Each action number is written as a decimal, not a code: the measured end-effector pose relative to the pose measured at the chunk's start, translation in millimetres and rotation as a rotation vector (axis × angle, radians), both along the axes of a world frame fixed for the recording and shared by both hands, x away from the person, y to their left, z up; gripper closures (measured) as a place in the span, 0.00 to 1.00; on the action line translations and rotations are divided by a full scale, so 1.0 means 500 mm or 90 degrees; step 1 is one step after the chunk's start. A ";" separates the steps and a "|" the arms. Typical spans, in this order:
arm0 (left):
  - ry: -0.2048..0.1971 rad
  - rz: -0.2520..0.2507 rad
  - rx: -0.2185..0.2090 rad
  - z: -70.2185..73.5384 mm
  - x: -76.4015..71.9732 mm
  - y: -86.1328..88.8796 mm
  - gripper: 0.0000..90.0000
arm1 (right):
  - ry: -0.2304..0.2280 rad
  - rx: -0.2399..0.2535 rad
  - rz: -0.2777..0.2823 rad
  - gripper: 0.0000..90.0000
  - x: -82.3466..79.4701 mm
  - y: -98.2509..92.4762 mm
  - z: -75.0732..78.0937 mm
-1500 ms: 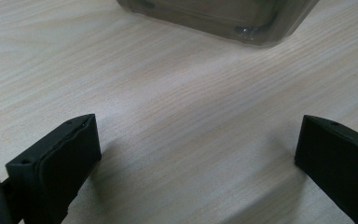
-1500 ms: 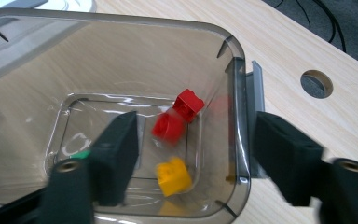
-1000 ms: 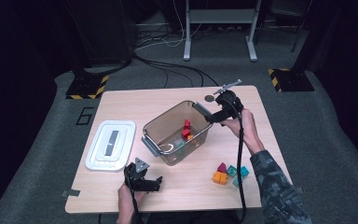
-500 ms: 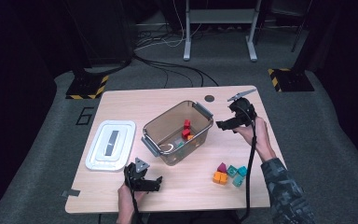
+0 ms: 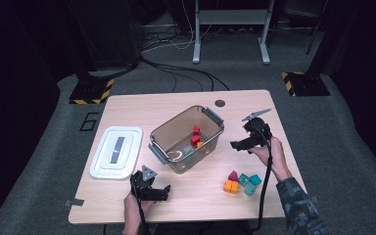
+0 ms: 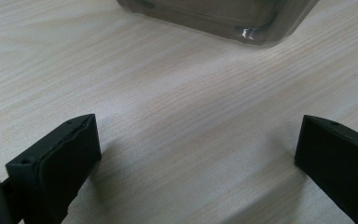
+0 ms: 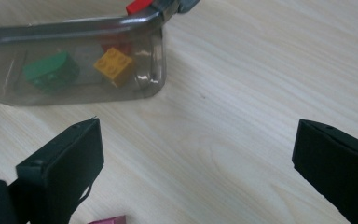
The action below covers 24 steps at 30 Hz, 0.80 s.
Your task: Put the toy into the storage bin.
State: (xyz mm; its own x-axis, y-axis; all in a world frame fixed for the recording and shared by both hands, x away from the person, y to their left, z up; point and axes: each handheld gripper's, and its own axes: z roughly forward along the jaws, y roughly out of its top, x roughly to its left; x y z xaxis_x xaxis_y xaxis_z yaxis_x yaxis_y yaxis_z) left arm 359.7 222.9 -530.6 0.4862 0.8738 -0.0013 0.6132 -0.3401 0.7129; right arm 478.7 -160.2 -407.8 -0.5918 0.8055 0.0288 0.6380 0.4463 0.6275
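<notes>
A clear grey bin point(image 5: 162, 133) stands mid-table and holds red bricks point(image 5: 196, 134), an orange brick point(image 7: 114, 65) and a green brick point(image 7: 51, 70). My right gripper point(image 5: 236, 145) hovers just right of the bin, pointing at its side wall point(image 7: 74, 28). Its jaws have just been opening and stand wide with bare wood between them point(image 7: 196, 144). My left gripper point(image 5: 162, 192) rests near the table's front edge. It is open point(image 6: 196, 140), aimed at the bin's near corner point(image 6: 223, 18), with nothing between its jaws.
A white lid point(image 5: 116, 151) lies left of the bin. Several loose bricks point(image 5: 242, 182), magenta, orange and teal, sit near the front right; a magenta piece point(image 7: 109, 220) lies just under my right gripper. A dark round spot point(image 5: 220, 103) marks the table's far side.
My right gripper has come away from above the bin's far right corner, moving toward the near side and lower. The left gripper has stayed put.
</notes>
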 end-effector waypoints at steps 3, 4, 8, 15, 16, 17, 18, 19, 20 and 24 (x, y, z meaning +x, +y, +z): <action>0.000 0.000 0.000 0.000 0.000 0.000 0.00 | 0.003 0.000 0.002 0.01 -0.009 0.001 -0.013; 0.000 0.000 0.000 0.000 0.000 0.000 0.00 | 0.005 0.001 0.003 0.01 -0.012 0.001 -0.017; 0.000 0.000 0.000 0.000 0.000 0.000 0.00 | 0.012 -0.001 0.008 0.01 -0.027 0.001 -0.036; 0.001 0.001 -0.004 0.000 0.000 -0.001 0.00 | 0.035 -0.003 0.017 0.01 -0.047 0.002 -0.075; 0.000 0.000 0.000 0.000 0.000 0.000 0.00 | 0.042 -0.003 0.018 0.00 -0.049 0.003 -0.081; 0.001 0.001 -0.002 0.000 0.000 0.000 0.00 | 0.050 -0.005 0.022 0.00 -0.053 0.005 -0.094; 0.000 0.000 0.000 0.000 0.000 0.000 0.00 | 0.051 -0.007 0.022 0.00 -0.056 0.006 -0.097; 0.000 0.000 0.000 0.000 0.000 0.000 0.00 | 0.054 -0.002 0.021 0.01 -0.059 0.007 -0.103; 0.000 0.001 -0.001 0.000 0.000 0.000 0.00 | 0.059 -0.003 0.024 0.01 -0.061 0.008 -0.107; 0.000 0.001 -0.001 0.000 0.000 0.000 0.00 | 0.071 -0.008 0.031 0.01 -0.073 0.012 -0.125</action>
State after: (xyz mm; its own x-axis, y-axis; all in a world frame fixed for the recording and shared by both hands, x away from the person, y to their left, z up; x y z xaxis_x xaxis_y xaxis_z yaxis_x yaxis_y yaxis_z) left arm 359.6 222.7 -530.7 0.4851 0.8744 -0.0023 0.6132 -0.3383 0.7139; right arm 442.1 -154.2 -470.3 -0.6244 0.7762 0.0871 0.6807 0.4861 0.5480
